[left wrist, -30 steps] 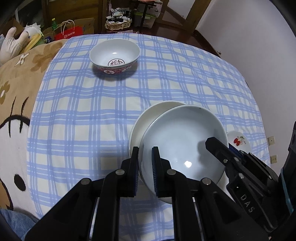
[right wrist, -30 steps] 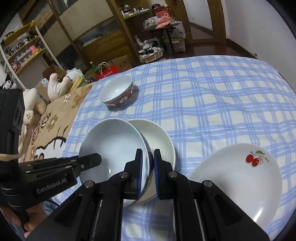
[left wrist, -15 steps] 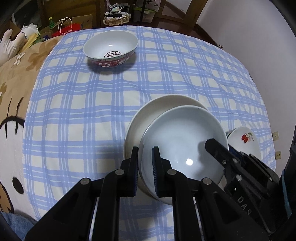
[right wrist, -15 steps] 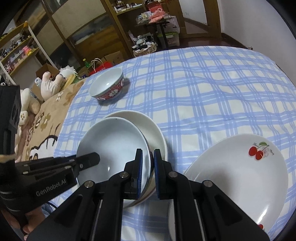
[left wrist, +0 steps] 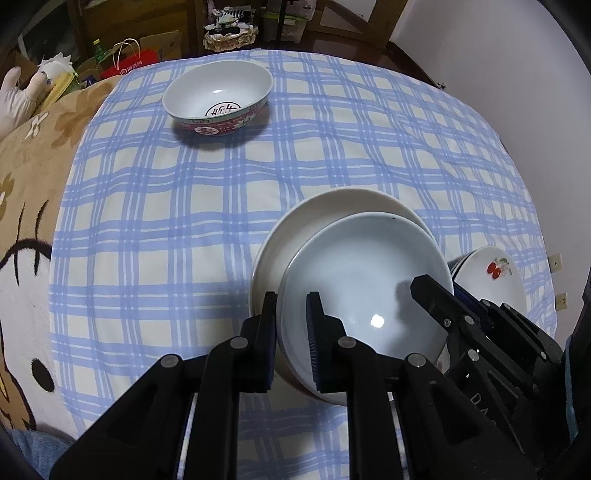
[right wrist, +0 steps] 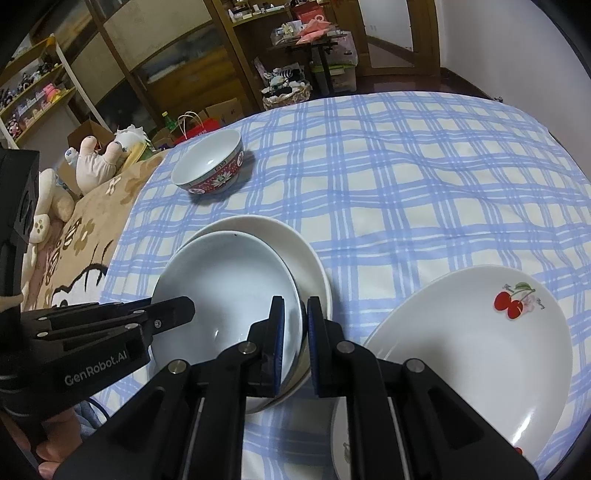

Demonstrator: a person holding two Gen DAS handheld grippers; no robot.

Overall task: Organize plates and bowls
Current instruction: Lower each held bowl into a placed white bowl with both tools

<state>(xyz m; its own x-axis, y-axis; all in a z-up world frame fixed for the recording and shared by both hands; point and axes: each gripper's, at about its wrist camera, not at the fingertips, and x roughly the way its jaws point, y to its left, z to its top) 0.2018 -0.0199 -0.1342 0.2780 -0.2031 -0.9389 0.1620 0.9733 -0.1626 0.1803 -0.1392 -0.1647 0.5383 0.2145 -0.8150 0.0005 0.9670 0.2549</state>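
A pale blue bowl [left wrist: 369, 280] [right wrist: 229, 280] rests in a wider white dish [left wrist: 295, 236] [right wrist: 295, 243] on the checked cloth. My left gripper [left wrist: 291, 325] straddles the bowl's near-left rim. Its jaws are opening, and the pads still lie against the rim. My right gripper [right wrist: 295, 332] is shut on the opposite rim, and one of its fingers [left wrist: 424, 288] reaches over the bowl in the left wrist view. A red-patterned bowl [left wrist: 218, 96] [right wrist: 210, 162] stands alone farther back. A cherry-printed plate [left wrist: 491, 273] [right wrist: 480, 332] lies to the right.
The cherry plate sits on another dish [right wrist: 340, 443]. A tan cartoon blanket [left wrist: 26, 206] borders the cloth on the left, with plush toys [right wrist: 96, 162] beyond it. Shelves, bags and a basket [left wrist: 229, 35] stand past the far edge. A wall [left wrist: 517, 74] closes the right side.
The gap between my left jaws has widened slightly. More of the white dish now shows behind the pale blue bowl. The right gripper keeps its grip.
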